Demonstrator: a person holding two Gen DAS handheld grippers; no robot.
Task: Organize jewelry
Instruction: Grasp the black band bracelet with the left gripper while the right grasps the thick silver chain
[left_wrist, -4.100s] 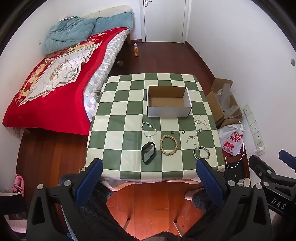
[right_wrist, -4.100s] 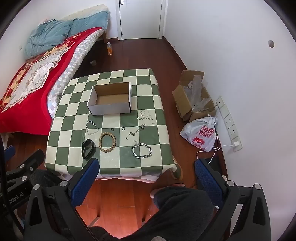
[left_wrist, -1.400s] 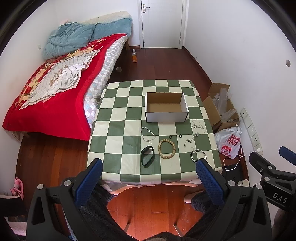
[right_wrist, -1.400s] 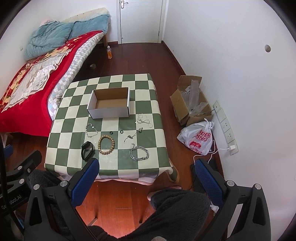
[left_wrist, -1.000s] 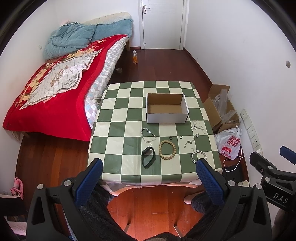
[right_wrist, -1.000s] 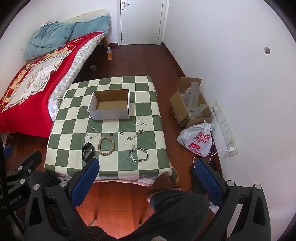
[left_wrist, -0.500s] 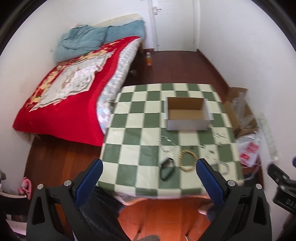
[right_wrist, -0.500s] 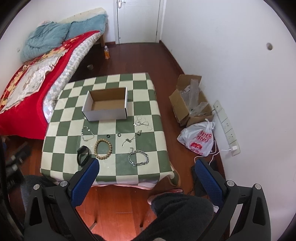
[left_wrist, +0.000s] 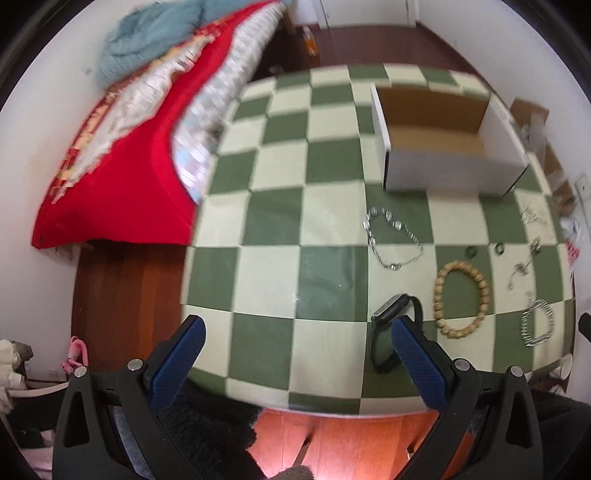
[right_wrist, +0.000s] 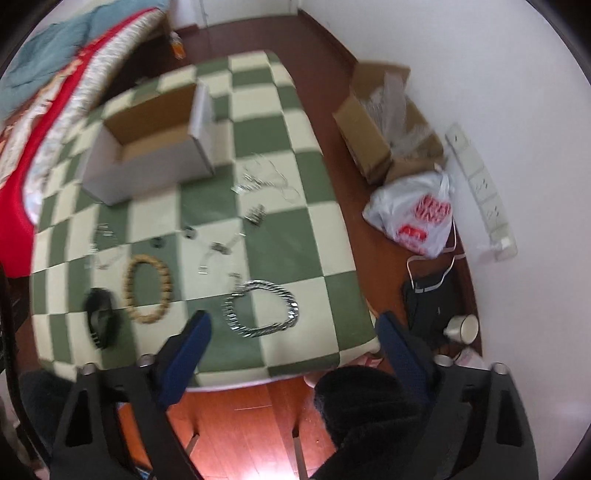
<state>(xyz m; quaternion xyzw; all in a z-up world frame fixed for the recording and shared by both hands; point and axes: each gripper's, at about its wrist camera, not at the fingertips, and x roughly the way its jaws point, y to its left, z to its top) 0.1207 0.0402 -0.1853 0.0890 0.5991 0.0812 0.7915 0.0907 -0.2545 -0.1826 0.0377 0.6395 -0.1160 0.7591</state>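
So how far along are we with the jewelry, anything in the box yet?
Nothing done: the box looks empty. In hand: both tongs, left and right, are open and empty, the right just closing partway above the silver chain bracelet. Left: the chain, bead bracelet, black band and the smaller pieces, all on the table.

On the table (left_wrist: 332, 273) stand one open cardboard box (left_wrist: 443, 147), one wooden bead bracelet (left_wrist: 461, 299), one black wristband (left_wrist: 391, 332) and one heavy silver chain bracelet (right_wrist: 262, 310). Two small dark rings (left_wrist: 471, 252) lie beside a thin silver bracelet (left_wrist: 391, 240). The other fine silver pieces are too blurred to count.
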